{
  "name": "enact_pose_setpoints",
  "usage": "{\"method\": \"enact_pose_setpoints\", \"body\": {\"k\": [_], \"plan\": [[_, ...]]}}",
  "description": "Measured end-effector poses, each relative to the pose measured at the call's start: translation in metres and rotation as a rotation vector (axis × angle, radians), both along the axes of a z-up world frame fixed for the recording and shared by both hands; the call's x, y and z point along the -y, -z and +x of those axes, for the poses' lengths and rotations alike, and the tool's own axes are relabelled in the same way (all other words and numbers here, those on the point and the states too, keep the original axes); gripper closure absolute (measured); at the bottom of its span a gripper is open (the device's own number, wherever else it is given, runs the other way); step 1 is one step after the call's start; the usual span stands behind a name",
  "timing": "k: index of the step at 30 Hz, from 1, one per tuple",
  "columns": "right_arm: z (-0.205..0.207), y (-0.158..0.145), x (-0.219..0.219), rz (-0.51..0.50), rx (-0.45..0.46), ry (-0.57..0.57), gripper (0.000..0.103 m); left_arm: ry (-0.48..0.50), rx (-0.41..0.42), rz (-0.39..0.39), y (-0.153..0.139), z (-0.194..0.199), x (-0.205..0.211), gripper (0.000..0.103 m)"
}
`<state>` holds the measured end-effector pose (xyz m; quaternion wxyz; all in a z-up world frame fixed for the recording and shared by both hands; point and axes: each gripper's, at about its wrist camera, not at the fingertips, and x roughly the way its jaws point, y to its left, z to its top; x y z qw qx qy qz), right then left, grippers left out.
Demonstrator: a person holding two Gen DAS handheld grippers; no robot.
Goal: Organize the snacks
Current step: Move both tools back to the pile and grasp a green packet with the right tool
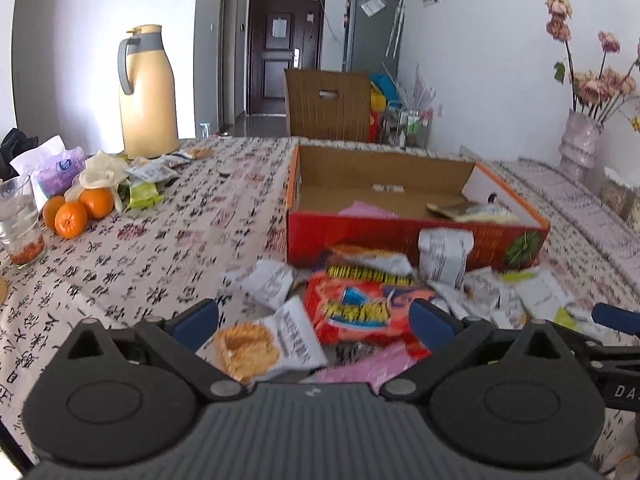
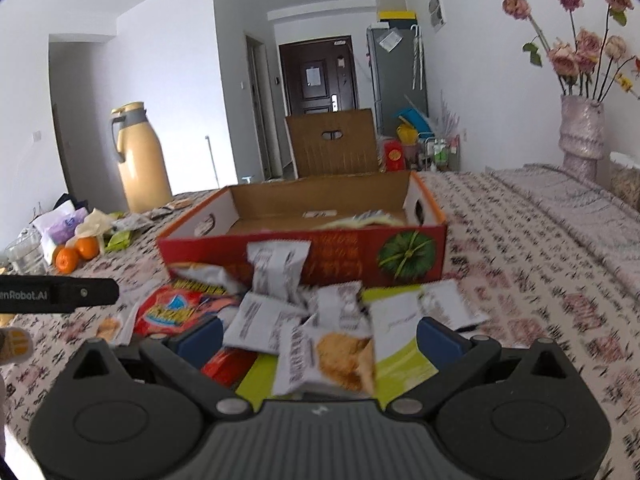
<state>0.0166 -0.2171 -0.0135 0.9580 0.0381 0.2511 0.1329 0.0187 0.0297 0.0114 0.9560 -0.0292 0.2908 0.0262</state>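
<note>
Tablecloth (image 1: 160, 248), box (image 1: 400, 236) holding packets (image 1: 472, 212)

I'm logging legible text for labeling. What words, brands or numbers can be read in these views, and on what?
"nRobot.AI", cut off at the frame edge: on the black body of the left tool in the right wrist view.
"DA", cut off: on the black body of the right tool in the left wrist view.
Tablecloth: printed calligraphy characters, too distorted to read.
Red box and snack packets: print too blurred.

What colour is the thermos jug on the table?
Pale yellow thermos jug with grey handle, clearest in the left wrist view.
</note>
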Motion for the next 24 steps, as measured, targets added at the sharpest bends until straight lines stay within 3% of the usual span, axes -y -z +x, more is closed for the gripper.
{"method": "enact_pose_setpoints", "body": {"k": [5, 12, 24], "plan": [[-0.009, 0.01, -0.013, -0.003, -0.011, -0.016, 0.0, 0.026, -0.02, 0.026, 0.004, -0.005, 0.001, 0.0], [-0.018, 0.015, -0.026, -0.057, -0.05, -0.012, 0.004, 0.024, -0.016, -0.03, 0.014, -0.008, -0.004, 0.0], [-0.018, 0.018, -0.054, -0.116, -0.164, -0.004, 0.049, 0.048, 0.004, -0.082, 0.027, -0.017, -0.025, 0.0]]}}
